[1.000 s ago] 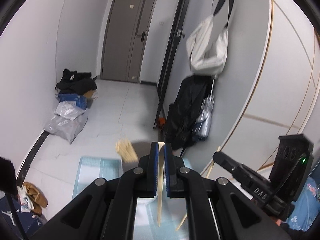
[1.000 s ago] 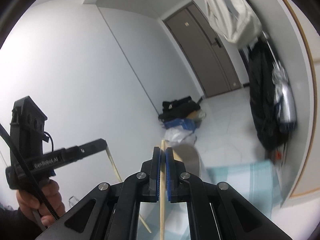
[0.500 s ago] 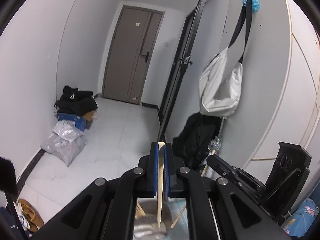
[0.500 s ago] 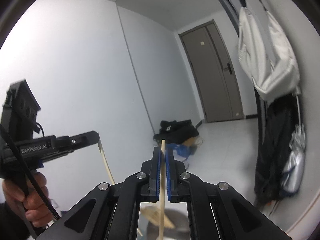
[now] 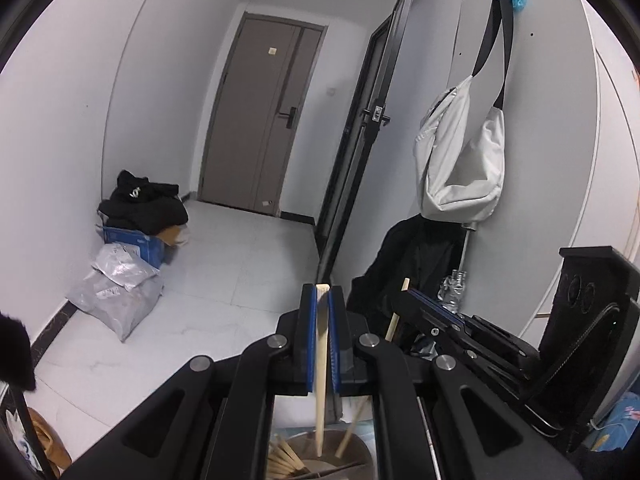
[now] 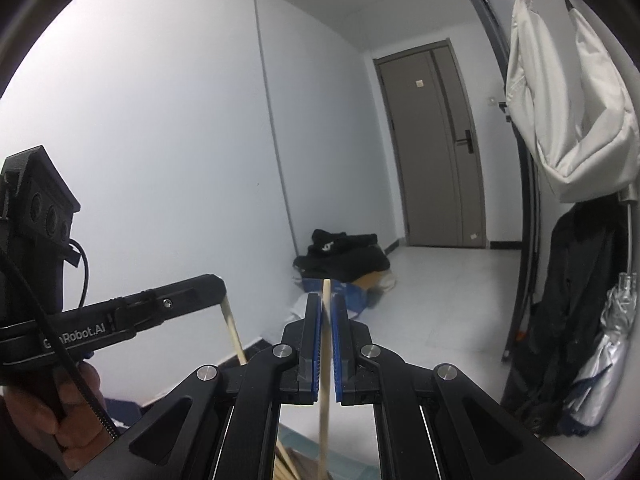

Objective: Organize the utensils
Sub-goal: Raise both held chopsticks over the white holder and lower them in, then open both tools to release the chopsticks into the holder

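While one wooden chopstick (image 5: 321, 364) stands pinched upright in the left hand-held gripper (image 5: 321, 332), a second chopstick (image 6: 325, 364) is clamped likewise in the right hand-held gripper (image 6: 327, 340). Both hang above a metal holder (image 5: 320, 458) with more wooden sticks in it. Beyond are a brown door (image 5: 264, 120) and a white bag (image 5: 460, 160) hanging on the wall.

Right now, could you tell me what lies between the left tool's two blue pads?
A wooden chopstick, clamped upright between them, shown in the left wrist view.
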A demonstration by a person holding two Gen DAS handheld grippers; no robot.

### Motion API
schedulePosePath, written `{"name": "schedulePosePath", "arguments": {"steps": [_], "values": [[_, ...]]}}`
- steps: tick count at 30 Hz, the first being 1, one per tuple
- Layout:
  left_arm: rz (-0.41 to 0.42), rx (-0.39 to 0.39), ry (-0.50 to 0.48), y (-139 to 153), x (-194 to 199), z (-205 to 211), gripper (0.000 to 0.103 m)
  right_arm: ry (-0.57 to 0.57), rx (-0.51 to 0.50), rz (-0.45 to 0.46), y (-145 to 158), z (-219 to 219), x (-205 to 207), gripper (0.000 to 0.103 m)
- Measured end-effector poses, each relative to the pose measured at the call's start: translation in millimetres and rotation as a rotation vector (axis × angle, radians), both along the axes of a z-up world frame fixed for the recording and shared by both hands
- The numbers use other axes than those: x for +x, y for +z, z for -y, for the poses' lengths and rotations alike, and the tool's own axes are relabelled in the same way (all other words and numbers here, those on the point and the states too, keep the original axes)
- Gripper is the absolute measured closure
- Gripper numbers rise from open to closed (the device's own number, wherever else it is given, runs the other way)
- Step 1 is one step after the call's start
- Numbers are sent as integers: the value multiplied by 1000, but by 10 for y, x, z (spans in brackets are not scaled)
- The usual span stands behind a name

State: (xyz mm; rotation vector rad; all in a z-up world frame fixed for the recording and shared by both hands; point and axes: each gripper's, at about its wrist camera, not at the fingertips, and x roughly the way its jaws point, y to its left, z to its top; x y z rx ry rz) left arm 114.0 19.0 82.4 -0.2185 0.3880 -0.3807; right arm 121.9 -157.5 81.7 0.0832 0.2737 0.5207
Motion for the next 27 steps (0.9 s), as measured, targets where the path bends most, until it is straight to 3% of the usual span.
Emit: {"name": "schedulePosePath", "arguments": {"steps": [9,20,27], "values": [[-17,9,6,-135,86,41,100,32,-26,-17,-210,-36,9,99],[-95,-22,-10,-308,61,-61,100,104,-103,-16,-322,-128,-28,99],[-127,6,-39,-425,2,-8,100,131,-151,-55,-476,-199,36,98]]}}
